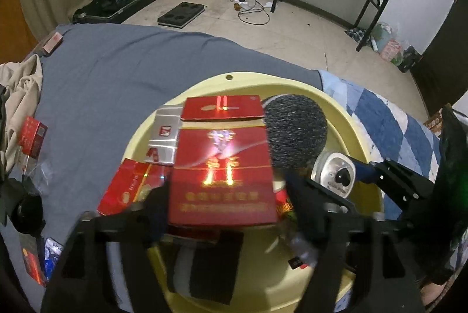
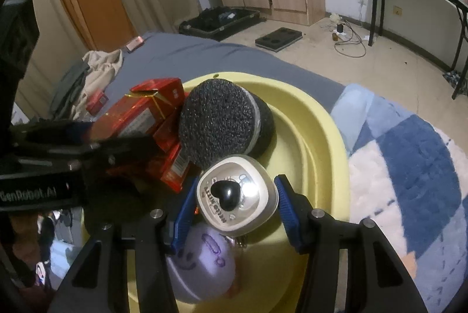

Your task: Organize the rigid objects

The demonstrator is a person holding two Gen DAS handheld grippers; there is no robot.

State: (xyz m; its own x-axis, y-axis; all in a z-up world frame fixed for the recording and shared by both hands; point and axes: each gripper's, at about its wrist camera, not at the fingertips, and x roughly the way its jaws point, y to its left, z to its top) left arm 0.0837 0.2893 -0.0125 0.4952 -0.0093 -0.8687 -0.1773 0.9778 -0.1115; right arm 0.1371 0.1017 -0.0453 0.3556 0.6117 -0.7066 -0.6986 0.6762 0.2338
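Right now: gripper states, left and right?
Left gripper: open, the red box sits between its fingers, not pinched.
Right gripper: closed on the silver case, over the yellow basin.

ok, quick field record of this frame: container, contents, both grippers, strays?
container: yellow basin on a grey sheet
contents: red boxes, silver box, black sponge
left gripper: open, red box between fingers, no grip
right gripper: shut on white case, over basin
strays: red box on the sheet by beige cloth
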